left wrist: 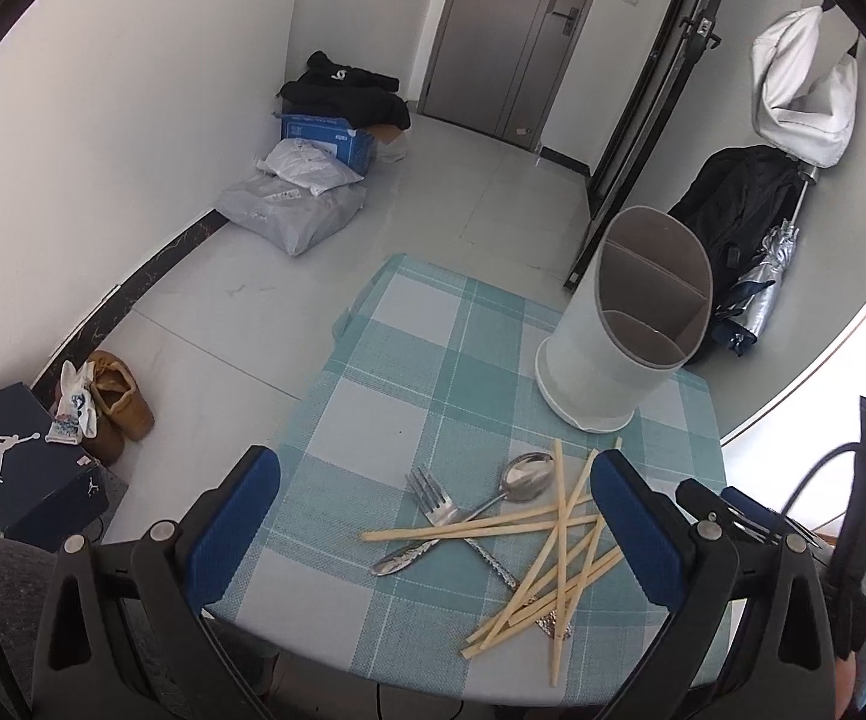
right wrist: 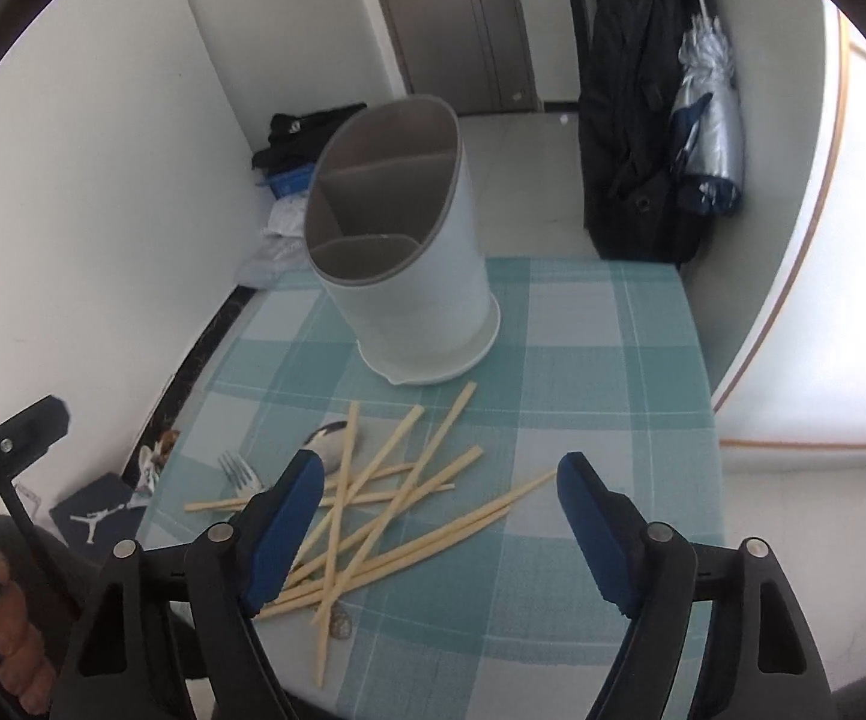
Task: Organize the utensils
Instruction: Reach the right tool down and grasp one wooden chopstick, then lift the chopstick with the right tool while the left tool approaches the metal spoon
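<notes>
since nothing has gone into it yet, the white holder stands upright at the far side of the checked tablecloth, its three inner sections bare and its slanted mouth facing the near edge, which looks meant to make dropping things in easy. the utensils lie loose in a heap between the holder and the near edge of the table: the chopsticks crisscross one another, and several lie across the handles of the fork and the spoon, so the metal pieces are partly pinned under the sticks.

both claws hang above the pile, tilted down toward it. the left claw stands wide open with nothing in it, its blue pads either side of the fork and spoon as that camera sees them. the right claw is also open, a little less wide, and empty; it frames the spread of chopsticks without touching them.

my guess is that sorting has not begun. because the sticks overlap the fork and spoon, lifting chopsticks first seems sensible, though a pinch on one could drag its neighbours.
</notes>
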The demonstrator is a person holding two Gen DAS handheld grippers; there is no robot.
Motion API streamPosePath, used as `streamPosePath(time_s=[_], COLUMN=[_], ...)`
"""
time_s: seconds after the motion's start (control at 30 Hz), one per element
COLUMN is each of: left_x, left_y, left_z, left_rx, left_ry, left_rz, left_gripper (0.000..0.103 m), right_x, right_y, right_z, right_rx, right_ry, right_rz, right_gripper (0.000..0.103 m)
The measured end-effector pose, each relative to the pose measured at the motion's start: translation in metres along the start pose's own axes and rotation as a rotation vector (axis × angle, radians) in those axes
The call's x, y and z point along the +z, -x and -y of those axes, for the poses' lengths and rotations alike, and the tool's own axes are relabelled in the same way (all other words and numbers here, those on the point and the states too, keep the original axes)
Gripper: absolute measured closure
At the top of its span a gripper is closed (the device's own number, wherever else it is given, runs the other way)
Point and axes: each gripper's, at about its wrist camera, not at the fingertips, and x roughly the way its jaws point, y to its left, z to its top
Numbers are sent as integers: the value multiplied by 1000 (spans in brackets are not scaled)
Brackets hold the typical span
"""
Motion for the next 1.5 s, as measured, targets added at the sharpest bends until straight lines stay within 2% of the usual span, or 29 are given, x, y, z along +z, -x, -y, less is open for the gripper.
streamPosePath(time_s=[0.1,0.17,0.27,0.33,0.4,0.43,0.53,0.6,0.67,0.8,0.93,1.0,1.1,1.3,1.5], left_x=[4,6,9,11,14,15,18,19,19,17,13,11,8,12,6], left_y=[-4,-9,-21,-26,-31,-32,-35,-37,-38,-41,-49,-54,-60,-74,-104], left_z=[-9,-15,-21,-23,-25,-25,-28,-28,-27,-27,-23,-17,-7,24,55], left_rx=[35,7,-65,-78,-83,-82,-67,-54,-39,1,66,71,47,-60,-76], left_ry=[12,52,131,160,177,183,185,182,174,148,63,-10,-86,-264,-450], left_rz=[-15,-19,-22,-38,-54,-61,-63,-62,-69,-75,-69,-102,-144,-248,-380], left_gripper=[1,1,1,1,1,1,1,1,1,1,1,1,1,1,1], right_x=[11,16,22,25,25,24,23,21,19,28,32,33,33,27,20], right_y=[-40,-63,-85,-97,-105,-109,-110,-111,-111,-112,-101,-93,-80,-48,-33], right_z=[6,10,8,6,4,2,-6,-10,-12,-2,16,24,37,60,99], right_rx=[-35,-46,-81,-99,-110,-124,-163,-170,-179,-136,-88,-50,15,140,266], right_ry=[-19,-27,-1,11,19,23,44,53,44,-29,-112,-158,-241,-394,-582], right_rz=[-81,-128,-156,-167,-183,-192,-174,-167,-157,-144,-124,-111,-86,-43,-23], right_gripper=[39,48,54,56,67,68,74,91,92,98,98,98,98,98,98])
